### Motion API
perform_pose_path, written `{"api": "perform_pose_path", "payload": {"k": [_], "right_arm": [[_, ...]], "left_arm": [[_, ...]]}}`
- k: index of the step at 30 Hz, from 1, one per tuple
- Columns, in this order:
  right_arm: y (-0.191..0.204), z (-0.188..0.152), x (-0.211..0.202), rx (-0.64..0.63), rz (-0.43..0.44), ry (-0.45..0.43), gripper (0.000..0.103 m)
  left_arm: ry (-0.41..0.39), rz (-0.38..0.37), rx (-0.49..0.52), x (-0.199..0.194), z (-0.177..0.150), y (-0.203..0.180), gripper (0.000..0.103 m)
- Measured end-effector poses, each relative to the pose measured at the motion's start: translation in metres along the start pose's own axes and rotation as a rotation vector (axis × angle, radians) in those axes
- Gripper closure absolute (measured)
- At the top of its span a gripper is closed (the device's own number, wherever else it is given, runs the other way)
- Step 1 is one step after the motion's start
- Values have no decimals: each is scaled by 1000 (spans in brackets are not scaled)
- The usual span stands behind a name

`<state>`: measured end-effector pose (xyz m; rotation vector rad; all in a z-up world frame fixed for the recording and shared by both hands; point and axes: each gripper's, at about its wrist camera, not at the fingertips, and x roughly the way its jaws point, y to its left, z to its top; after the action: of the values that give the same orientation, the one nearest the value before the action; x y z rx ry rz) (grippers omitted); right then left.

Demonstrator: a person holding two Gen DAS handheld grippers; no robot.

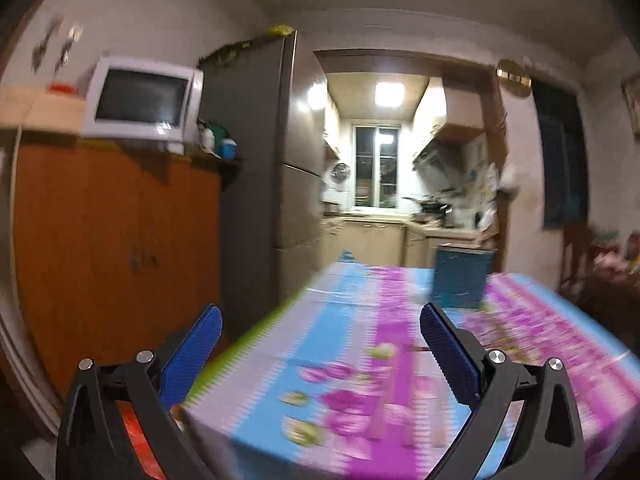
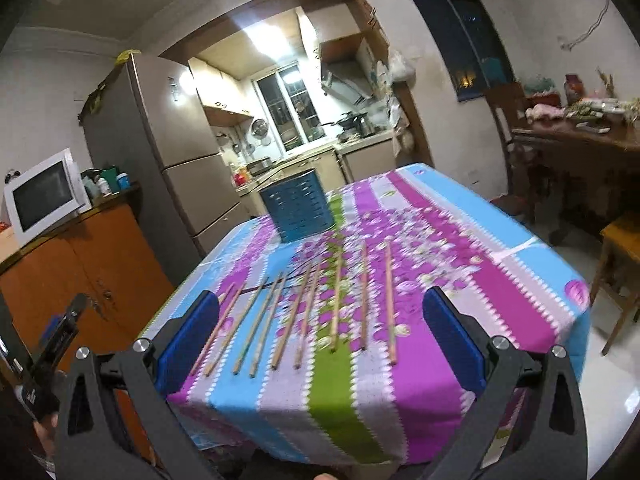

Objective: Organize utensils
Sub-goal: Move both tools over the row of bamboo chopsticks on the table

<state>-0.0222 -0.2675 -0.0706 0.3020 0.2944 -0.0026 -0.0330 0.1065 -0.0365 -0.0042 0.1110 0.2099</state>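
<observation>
Several wooden chopsticks (image 2: 304,312) lie side by side on the flowered tablecloth (image 2: 440,272), pointing away from me. A blue slotted utensil holder (image 2: 298,206) stands upright behind them at the table's far side; the blurred left wrist view shows the same blue holder (image 1: 460,278). My right gripper (image 2: 320,316) hangs open above the near table edge, the chopsticks lying between and beyond its blue pads. My left gripper (image 1: 320,330) is open and empty over the table's left corner. The left gripper's body (image 2: 60,332) shows at the lower left in the right wrist view.
An orange cabinet (image 2: 80,272) with a white microwave (image 2: 44,196) stands left of the table, a grey fridge (image 2: 168,152) behind it. A dark wooden side table (image 2: 580,148) and a chair (image 2: 620,272) are at the right. The kitchen doorway lies straight ahead.
</observation>
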Motion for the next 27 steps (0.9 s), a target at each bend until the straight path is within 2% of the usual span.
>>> {"api": "perform_pose_path", "payload": {"k": [4, 6, 9, 11, 13, 16, 18, 20, 24, 27], "right_arm": [[-9, 15, -7, -78, -106, -79, 5], [-9, 18, -7, -153, -145, -99, 5], [-4, 12, 1, -272, -156, -73, 5], [-3, 6, 6, -305, -149, -52, 5], [1, -4, 11, -329, -133, -26, 5], [11, -15, 19, -370, -113, 3, 8], [18, -21, 22, -402, -111, 18, 12], [21, -27, 27, -431, -108, 40, 18], [26, -37, 36, -439, -90, 79, 20], [30, -41, 39, -448, -79, 92, 20]], "left_arm": [[38, -11, 93, 7, -3, 4, 4], [50, -43, 155, 9, -9, -1, 4], [89, -125, 254, 14, -27, -12, 4], [135, -177, 312, 20, -45, -23, 6], [182, -210, 341, 29, -61, -29, 26], [260, -246, 329, 45, -75, -30, 49], [295, -278, 313, 53, -83, -29, 53], [305, -305, 311, 56, -87, -30, 53], [328, -340, 337, 60, -97, -38, 53], [347, -337, 357, 67, -105, -44, 53]]}}
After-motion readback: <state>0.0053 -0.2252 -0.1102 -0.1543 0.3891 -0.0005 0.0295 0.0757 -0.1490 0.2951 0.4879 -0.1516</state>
